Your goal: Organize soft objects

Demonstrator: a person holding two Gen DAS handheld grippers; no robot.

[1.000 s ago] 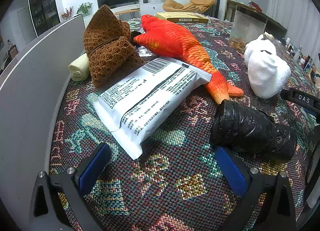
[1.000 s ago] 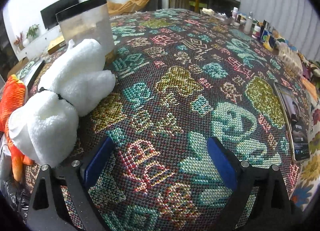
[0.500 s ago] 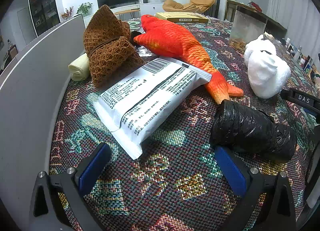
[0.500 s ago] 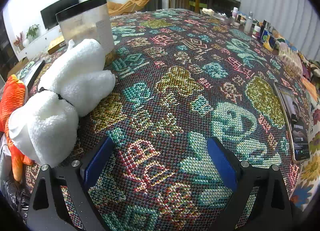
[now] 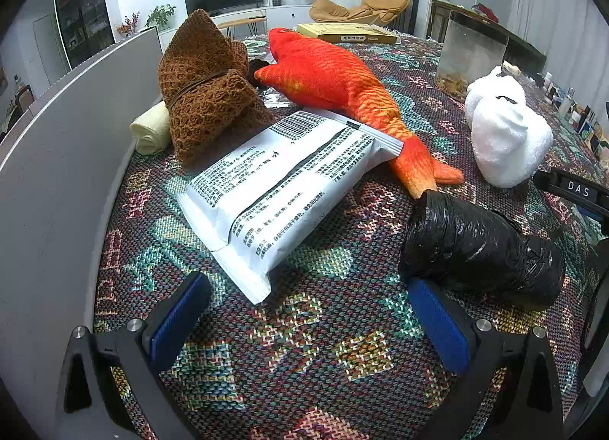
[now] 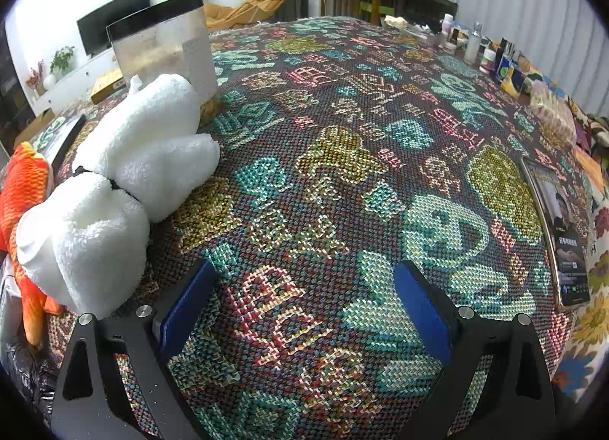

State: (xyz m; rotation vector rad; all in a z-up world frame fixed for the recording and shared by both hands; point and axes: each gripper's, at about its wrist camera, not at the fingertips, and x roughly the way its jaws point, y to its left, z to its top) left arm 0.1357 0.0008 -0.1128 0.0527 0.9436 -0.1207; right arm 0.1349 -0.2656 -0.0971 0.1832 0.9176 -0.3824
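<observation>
the patterned tablecloth (image 5: 327, 356) carries every item, and its coarse weave is the first hazard: a finger tip dragged low across it could catch the cloth and shift everything lying on it. the grey panel (image 5: 68, 158) closes off the left edge, so a wide sweep by the left gripper (image 5: 308, 310) could strike it.

the soft objects lie grouped in the left wrist view. the white packet (image 5: 285, 188) is central, with its far corner lying over the tail of the orange fish plush (image 5: 335, 82); lifting the fish first would probably tip or drag the packet. the brown knitted bag (image 5: 205, 90) touches the packet's far-left edge and sits against the cream roll (image 5: 150, 131), so pulling the bag may send the roll rolling away. the black plastic bundle (image 5: 479, 249) lies just beside the left gripper's right finger; its slick film is likely to slip or tear under a narrow pinch. the white plush (image 6: 114, 188) sits to the left of the right gripper (image 6: 304, 303) and rests against the clear tank (image 6: 167, 48); a careless grab could nudge the tank.

both grippers are released, jaws spread wide, holding nothing, hovering low over bare cloth. the phone (image 6: 555, 227) lies near the right gripper's right side and could be knocked.
</observation>
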